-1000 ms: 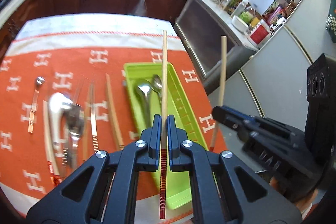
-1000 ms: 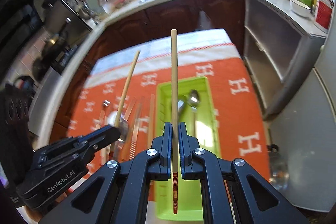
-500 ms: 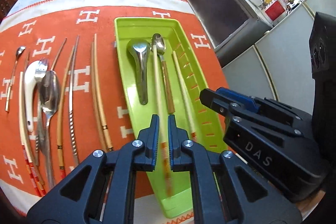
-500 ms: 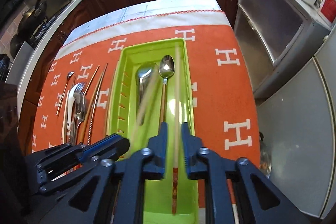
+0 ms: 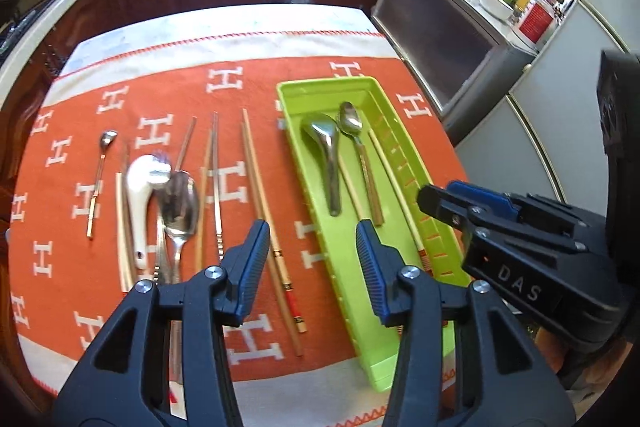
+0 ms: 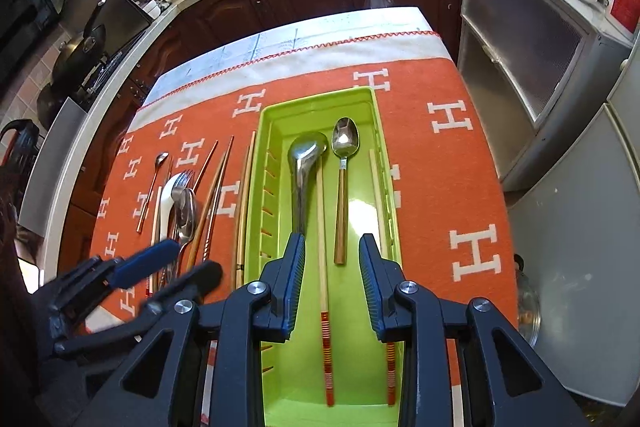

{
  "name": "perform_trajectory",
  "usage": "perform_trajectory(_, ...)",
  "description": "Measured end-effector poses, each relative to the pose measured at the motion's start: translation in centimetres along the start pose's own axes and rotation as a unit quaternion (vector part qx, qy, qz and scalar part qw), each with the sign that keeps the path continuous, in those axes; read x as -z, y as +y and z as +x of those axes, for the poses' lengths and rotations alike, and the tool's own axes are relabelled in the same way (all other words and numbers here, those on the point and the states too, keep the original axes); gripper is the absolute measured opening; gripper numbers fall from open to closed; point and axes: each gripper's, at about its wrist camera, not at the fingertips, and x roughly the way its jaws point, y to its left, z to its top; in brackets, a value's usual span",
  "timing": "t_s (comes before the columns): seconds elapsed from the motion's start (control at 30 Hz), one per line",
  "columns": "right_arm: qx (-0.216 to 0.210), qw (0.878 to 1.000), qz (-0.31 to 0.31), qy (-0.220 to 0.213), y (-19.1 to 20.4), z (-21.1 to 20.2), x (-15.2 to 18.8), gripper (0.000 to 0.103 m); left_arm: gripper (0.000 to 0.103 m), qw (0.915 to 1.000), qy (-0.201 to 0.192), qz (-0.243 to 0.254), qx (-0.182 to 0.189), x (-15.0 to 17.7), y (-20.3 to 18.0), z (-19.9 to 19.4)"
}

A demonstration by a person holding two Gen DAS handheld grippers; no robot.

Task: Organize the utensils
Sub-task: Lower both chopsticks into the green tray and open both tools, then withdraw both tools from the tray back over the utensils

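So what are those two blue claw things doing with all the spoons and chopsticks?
A person is sorting utensils into the long lime-green plastic tray. Both the left gripper and the right gripper are open and empty above it. Two wooden chopsticks with red-striped ends lie inside, beside two metal spoons. More cutlery waits on the orange cloth.

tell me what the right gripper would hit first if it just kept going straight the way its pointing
Probably the chopstick lying in the green tray, which runs right between the open fingers of the right gripper. Depth is hard to judge; the tray floor lies directly under it.
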Motion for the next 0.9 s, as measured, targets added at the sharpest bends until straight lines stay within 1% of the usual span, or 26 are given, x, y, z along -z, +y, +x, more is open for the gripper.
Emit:
perform_trajectory(0.27,-0.005,1.000,-0.009,-0.010,1.2,-1.5,1.0,0.028,0.042,0.9995,-0.019,-0.001,-0.024,-0.1,1.6,-2.0)
perform_trajectory(0.47,-0.010,0.999,-0.027,-0.024,3.1,-3.0,1.1,0.033,0.042,0.9987,-0.042,-0.004,-0.030,0.0,3.4,-4.5)
perform_trajectory(0.57,-0.018,0.999,-0.037,-0.027,4.7,-3.6,0.9,0.036,0.042,0.9972,-0.062,-0.007,-0.041,0.2,5.1,-6.4)
perform_trajectory(0.63,-0.026,0.998,-0.042,-0.027,5.7,-3.8,0.7,0.036,0.042,0.9964,-0.073,-0.014,-0.040,0.4,6.4,-7.6)
perform_trajectory(0.7,-0.029,0.998,-0.051,-0.029,6.9,-4.0,0.6,0.036,0.045,0.9958,-0.077,-0.028,-0.040,0.6,8.2,-8.7)
perform_trajectory(0.9,-0.042,0.996,-0.070,-0.024,10.5,-3.5,0.3,0.036,0.047,0.9910,-0.090,-0.059,-0.079,1.4,13.3,-10.7)
